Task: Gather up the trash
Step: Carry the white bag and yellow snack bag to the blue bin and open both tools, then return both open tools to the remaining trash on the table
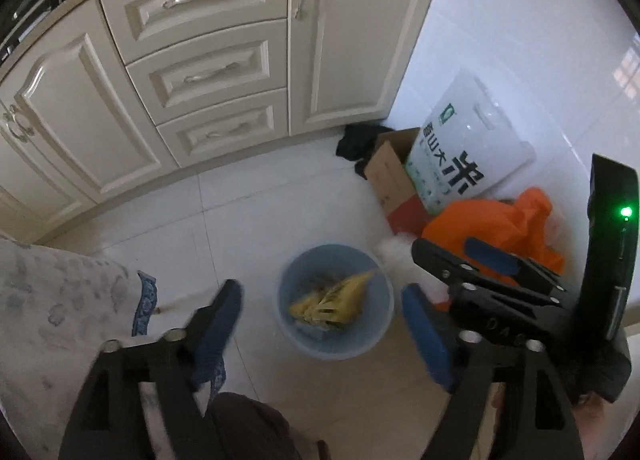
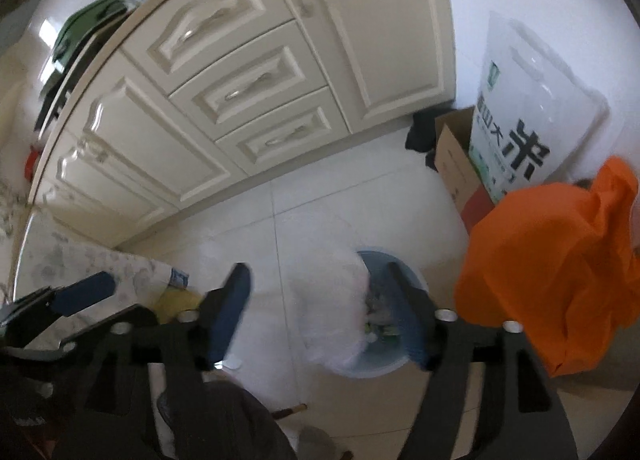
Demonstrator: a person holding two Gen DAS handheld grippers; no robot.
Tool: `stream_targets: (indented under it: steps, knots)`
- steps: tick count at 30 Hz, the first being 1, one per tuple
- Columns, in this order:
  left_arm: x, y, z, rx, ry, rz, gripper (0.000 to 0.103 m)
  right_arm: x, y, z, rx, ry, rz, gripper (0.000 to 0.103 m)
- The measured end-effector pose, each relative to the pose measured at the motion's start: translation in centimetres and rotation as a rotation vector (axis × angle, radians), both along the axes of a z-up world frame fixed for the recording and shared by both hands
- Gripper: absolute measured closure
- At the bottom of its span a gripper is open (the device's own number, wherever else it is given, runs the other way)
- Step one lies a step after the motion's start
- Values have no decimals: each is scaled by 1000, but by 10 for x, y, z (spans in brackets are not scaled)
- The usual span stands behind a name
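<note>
Tongs (image 1: 320, 324) above bin (image 1: 376, 324) of yellow wrappers (image 1: 332, 300)

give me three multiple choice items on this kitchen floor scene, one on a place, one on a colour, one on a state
1. Where does the round blue plastic bin stand?
A. on the counter
B. on the white tiled floor
C. inside the brown cardboard box

2. What colour is the crumpled plastic bag beside the bin?
A. orange
B. green
C. black

3. How is the left claw?
A. shut on a bottle
B. shut on nothing
C. open, empty

Key: 1 B, the bin sits on floor tiles before the cream cabinet. 2 A, the bag is bright orange in both views. 3 C, its blue fingers stand wide apart with only the bin seen between them.
</note>
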State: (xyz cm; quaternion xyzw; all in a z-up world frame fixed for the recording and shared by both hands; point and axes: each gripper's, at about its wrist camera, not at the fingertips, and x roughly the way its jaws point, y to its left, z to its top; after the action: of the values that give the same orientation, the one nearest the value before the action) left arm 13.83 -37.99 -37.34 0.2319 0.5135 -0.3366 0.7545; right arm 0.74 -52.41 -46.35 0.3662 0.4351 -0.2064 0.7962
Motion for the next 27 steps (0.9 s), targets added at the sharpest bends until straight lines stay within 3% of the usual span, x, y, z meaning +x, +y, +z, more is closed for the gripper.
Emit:
stream_targets:
  steps: [2,7,18,27]
  knots:
    - [0,-7,-3,11,-18,11,6,-6,-2,-1,8,-4,-24,20]
    - [-13,-5,1,21,-60,11,2,-16,-4,5,-8,11,-55,0]
    - [-65,48,48,-72,-134,20,1,-24,16,48,-65,8,-46,0]
    - [-98,161,119,-238,-236,100,1,-14,68,123,-152,-90,13,0]
